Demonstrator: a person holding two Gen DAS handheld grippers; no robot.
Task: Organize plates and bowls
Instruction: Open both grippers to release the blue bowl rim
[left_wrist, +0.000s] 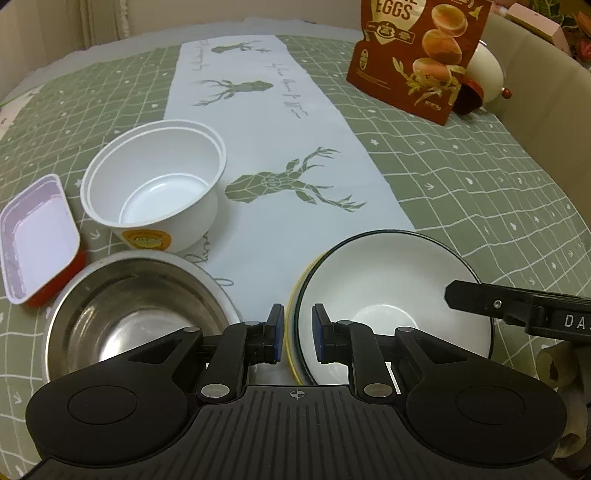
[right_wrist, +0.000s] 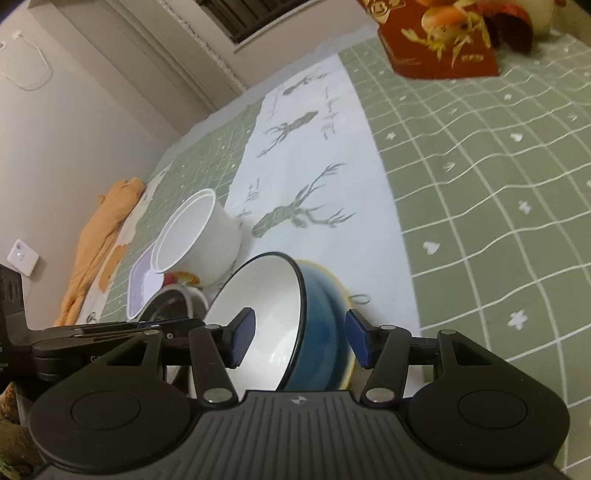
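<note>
Seemingly, left gripper (left_wrist: 298, 334) astride bowl (left_wrist: 391, 291) rim.

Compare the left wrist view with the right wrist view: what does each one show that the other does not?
Only the left wrist view shows the inside of the steel bowl, the sticker on the white tub and the word EGGS on the red bag.

Only the right wrist view shows the blue outside of the white-lined bowl, an orange cloth and a wall socket.

Both show the deer runner, the lilac tray and the yellow plate rim.
</note>
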